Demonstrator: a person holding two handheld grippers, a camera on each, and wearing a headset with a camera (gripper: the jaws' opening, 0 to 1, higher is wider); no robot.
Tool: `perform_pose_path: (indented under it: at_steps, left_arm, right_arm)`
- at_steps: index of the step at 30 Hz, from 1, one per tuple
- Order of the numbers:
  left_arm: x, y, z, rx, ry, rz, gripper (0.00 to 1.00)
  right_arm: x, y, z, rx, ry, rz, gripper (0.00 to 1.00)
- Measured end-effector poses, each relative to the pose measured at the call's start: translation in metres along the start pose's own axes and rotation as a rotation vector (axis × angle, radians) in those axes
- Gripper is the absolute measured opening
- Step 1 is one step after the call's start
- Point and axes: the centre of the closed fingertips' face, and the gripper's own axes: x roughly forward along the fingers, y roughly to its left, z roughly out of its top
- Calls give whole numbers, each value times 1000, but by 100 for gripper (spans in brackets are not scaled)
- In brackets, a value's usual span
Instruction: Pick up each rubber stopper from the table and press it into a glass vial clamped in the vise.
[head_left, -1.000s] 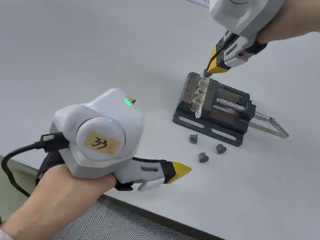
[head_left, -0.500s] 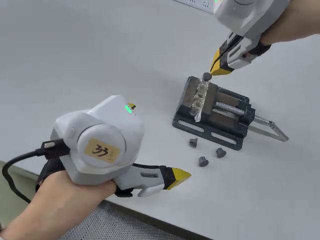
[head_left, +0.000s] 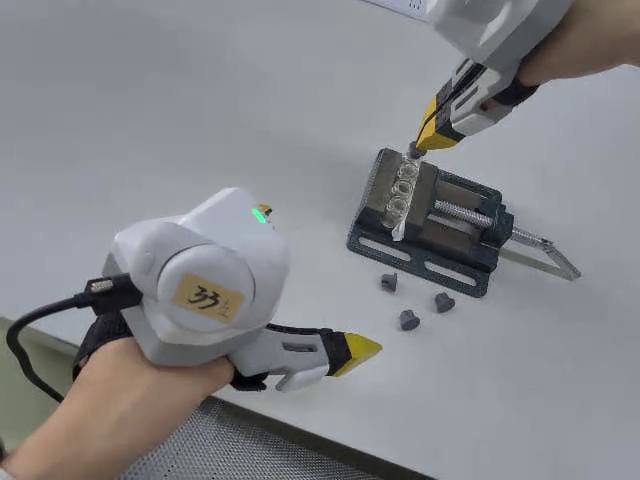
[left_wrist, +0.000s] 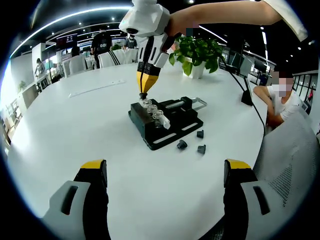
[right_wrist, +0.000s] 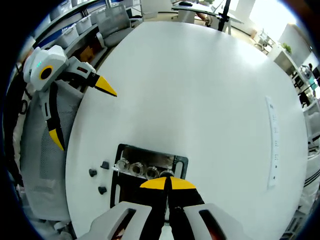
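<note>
Presently my right claw (head_left: 420, 146) is pinched tight on a dark rubber stopper (head_left: 412, 153). Its yellow tips point down onto the end vial of the row of glass vials (head_left: 398, 196), which is clamped in the vise (head_left: 445, 240) directly beneath it. The other vials, their mouths open, run away from those tips towards my left claw (left_wrist: 165, 167). That one hangs over the near edge of the table (head_left: 200, 100), jaws spread wide with nothing between them. Ahead of it, three loose stoppers (left_wrist: 192, 142) lie on the table just short of the vise.
</note>
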Motion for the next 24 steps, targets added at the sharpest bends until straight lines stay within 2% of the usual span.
perform_pose_path:
  at_steps: [7,12,13,17,21,22,24]
  left_arm:
    - [1,-2,0,5,3,-2,97]
    - [0,-1,0,2,3,0,97]
    - [0,0,0,3,3,1,97]
    - [0,0,0,3,2,1,97]
    - [0,0,0,0,2,1,97]
    - [0,0,0,0,4,0,97]
    - [0,-1,0,3,6,-2,97]
  right_arm:
    - [-2,4,1,10,-7,3,0]
    - [-3,4,1,93,-8,13,0]
    - [-3,5,0,143,-4,20,0]
    - [-2,6,1,85,12,7,0]
    - [-3,7,1,86,13,-2,0]
    - [-3,7,0,118,18,-8,0]
    - [-3,8,1,75,31,-11,0]
